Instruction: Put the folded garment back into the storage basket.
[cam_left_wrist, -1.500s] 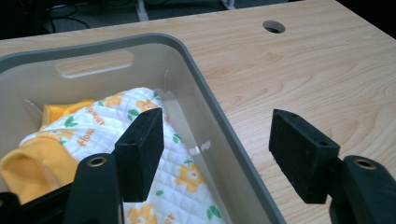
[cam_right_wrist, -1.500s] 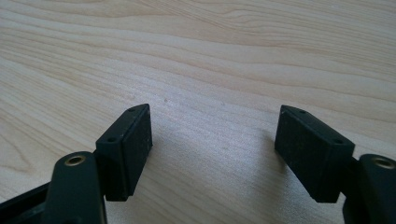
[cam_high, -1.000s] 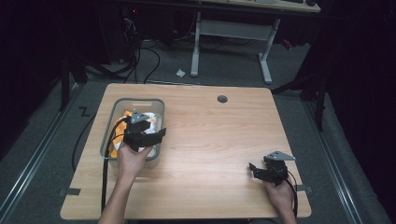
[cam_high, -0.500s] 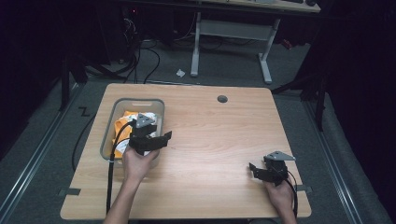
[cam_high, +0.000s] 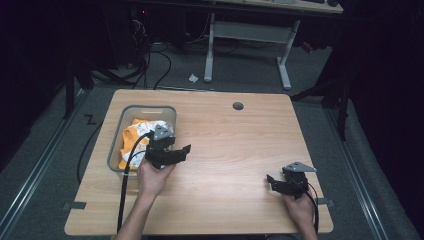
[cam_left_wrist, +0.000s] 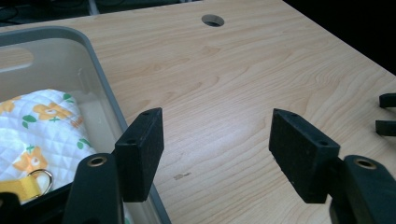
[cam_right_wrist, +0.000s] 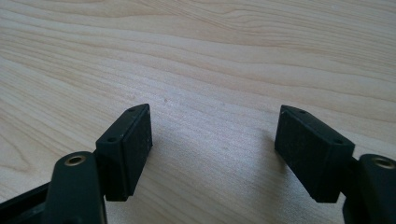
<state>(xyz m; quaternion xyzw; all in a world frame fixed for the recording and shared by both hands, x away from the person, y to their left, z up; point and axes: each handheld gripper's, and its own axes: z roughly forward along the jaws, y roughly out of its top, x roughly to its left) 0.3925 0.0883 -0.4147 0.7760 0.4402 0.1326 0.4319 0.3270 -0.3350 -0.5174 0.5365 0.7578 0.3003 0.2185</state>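
Cloth (cam_high: 137, 136) with orange flowers lies in the grey bin (cam_high: 116, 142) by the surface's left edge. The left gripper (cam_high: 181, 150) has come out of the bin, open and empty. The right gripper (cam_high: 273, 181) waits open near the right front corner.

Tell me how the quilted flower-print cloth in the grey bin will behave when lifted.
The white quilted cloth with orange flowers looks soft and bunched, so it will probably droop. It seems light. Its yellow strap with a metal ring may dangle or catch the grey plastic bin.
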